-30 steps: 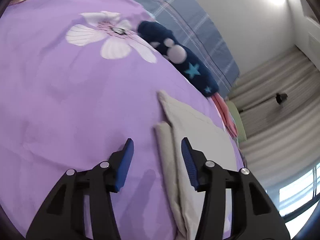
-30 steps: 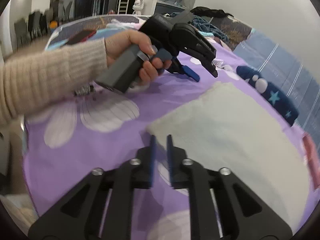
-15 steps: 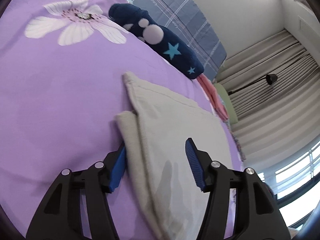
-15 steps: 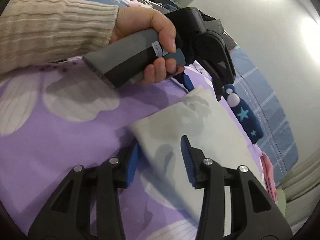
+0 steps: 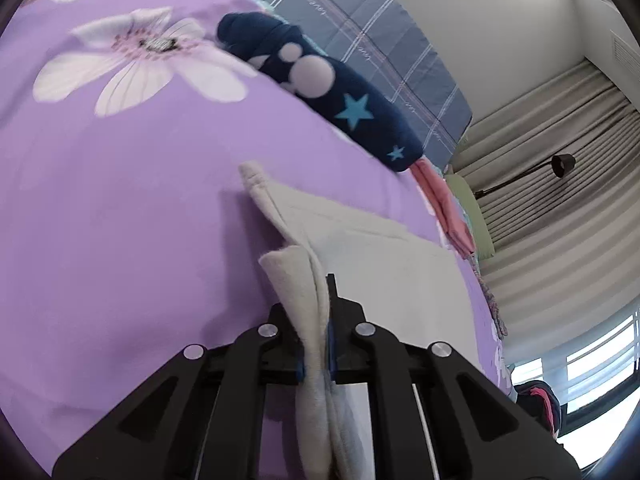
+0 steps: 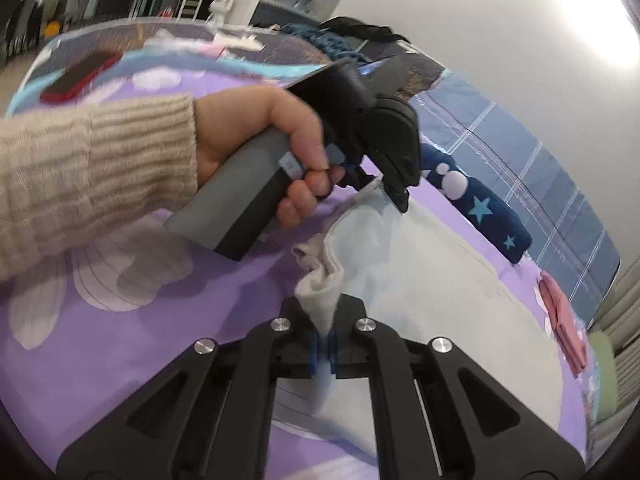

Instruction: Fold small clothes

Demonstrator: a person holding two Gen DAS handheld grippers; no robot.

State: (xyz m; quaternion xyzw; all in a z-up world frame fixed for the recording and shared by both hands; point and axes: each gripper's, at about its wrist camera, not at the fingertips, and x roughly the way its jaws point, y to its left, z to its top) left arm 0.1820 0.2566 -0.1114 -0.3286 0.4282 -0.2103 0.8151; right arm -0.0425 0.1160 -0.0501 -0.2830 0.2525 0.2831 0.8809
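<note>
A cream garment (image 5: 392, 280) lies flat on the purple flowered bedspread (image 5: 120, 200). In the left wrist view my left gripper (image 5: 316, 300) has its jaws closing on the garment's folded near edge, the pads pressing the bunched cloth. The right wrist view shows my right gripper (image 6: 324, 320) closing on a gathered corner of the same garment (image 6: 440, 300), lifted off the bed. Beyond it a hand (image 6: 248, 132) in a beige knit sleeve holds the left gripper (image 6: 384, 188), which pinches the farther corner.
A navy garment with stars and white dots (image 5: 332, 96) lies beyond the cream one, with a pink garment (image 5: 448, 208) next to it. A blue plaid cover (image 5: 380, 32) runs along the wall. Curtains (image 5: 560, 200) hang at the right. A red item (image 6: 76, 76) lies far left.
Both grippers went from open beside the garment's edge to shut on it. The left slid onto the folded edge; the right took a corner, and the cloth is now bunched and raised.
</note>
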